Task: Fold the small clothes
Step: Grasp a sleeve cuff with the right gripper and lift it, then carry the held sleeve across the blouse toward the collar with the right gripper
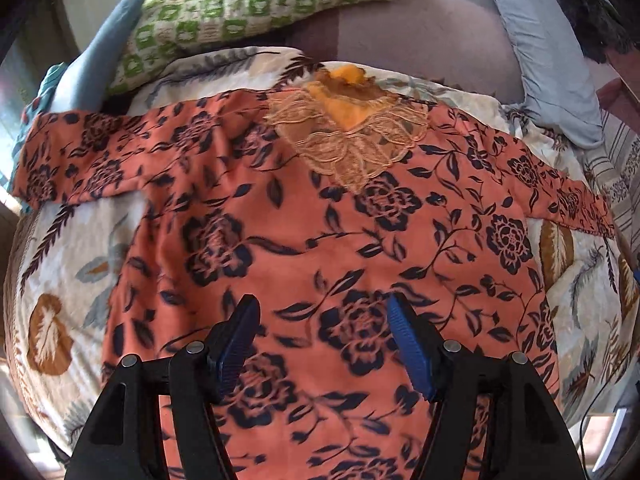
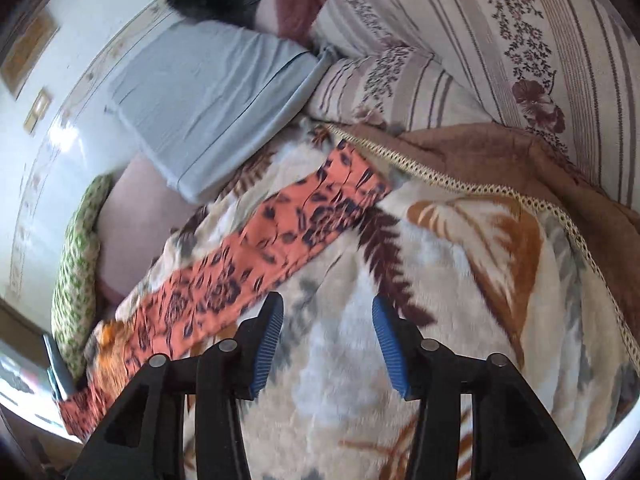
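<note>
An orange top with a dark floral print [image 1: 320,216] lies spread flat on a leaf-patterned blanket [image 1: 60,280], sleeves out to both sides, lace neckline [image 1: 348,136] at the far end. My left gripper [image 1: 322,308] is open and empty, hovering over the top's lower middle. In the right wrist view one sleeve of the top [image 2: 280,232] runs diagonally across the blanket [image 2: 460,280]. My right gripper [image 2: 326,312] is open and empty, over bare blanket just right of the sleeve.
A green checked pillow [image 1: 256,0] and a grey-blue pillow [image 1: 548,56] lie beyond the top. A striped floral quilt [image 2: 480,40] and a brown blanket with lace trim [image 2: 500,160] lie at the right. A wall [image 2: 60,80] stands behind.
</note>
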`<state>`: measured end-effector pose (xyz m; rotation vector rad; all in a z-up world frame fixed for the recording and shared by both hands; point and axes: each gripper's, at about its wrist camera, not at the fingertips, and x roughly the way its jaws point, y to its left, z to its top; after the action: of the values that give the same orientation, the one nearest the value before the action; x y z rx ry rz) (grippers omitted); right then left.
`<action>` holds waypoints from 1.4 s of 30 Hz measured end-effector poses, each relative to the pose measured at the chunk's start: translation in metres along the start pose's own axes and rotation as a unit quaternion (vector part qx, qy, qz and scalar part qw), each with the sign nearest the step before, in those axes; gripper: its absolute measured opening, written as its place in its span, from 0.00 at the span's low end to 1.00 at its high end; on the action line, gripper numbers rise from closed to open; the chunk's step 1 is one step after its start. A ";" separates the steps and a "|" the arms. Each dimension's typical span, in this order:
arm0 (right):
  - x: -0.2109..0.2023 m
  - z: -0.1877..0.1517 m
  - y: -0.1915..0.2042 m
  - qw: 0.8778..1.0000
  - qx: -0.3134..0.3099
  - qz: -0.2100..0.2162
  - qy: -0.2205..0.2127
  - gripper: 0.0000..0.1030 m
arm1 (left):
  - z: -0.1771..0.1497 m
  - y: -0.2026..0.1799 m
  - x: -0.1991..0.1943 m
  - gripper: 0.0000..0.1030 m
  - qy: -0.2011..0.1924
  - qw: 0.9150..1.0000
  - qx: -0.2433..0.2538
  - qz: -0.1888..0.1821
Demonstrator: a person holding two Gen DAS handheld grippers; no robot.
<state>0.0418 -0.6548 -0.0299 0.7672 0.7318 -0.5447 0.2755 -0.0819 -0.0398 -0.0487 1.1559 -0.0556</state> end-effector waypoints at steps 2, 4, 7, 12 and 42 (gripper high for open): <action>0.028 0.022 -0.010 1.000 0.028 0.002 0.005 0.50 | 0.029 -0.041 0.027 0.63 0.014 1.000 0.011 -0.017; 0.060 0.036 -0.015 0.999 0.050 0.006 0.014 0.50 | 0.055 -0.079 0.052 0.63 0.031 0.999 0.015 -0.037; 0.097 0.047 -0.025 0.996 0.084 0.012 0.016 0.50 | 0.089 -0.126 0.084 0.63 0.047 0.997 0.023 -0.054; 0.131 0.052 -0.030 0.995 0.096 0.026 -0.003 0.50 | 0.130 -0.168 0.141 0.63 0.066 0.996 0.002 -0.063; 0.098 -0.201 0.405 0.926 -0.269 0.241 0.113 0.09 | 0.024 0.099 0.029 0.63 -0.037 0.992 -0.118 -0.015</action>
<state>0.2993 -0.2703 -0.0340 0.4653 0.8202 0.1979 0.3115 0.0154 -0.0635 -0.2759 1.0835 0.0574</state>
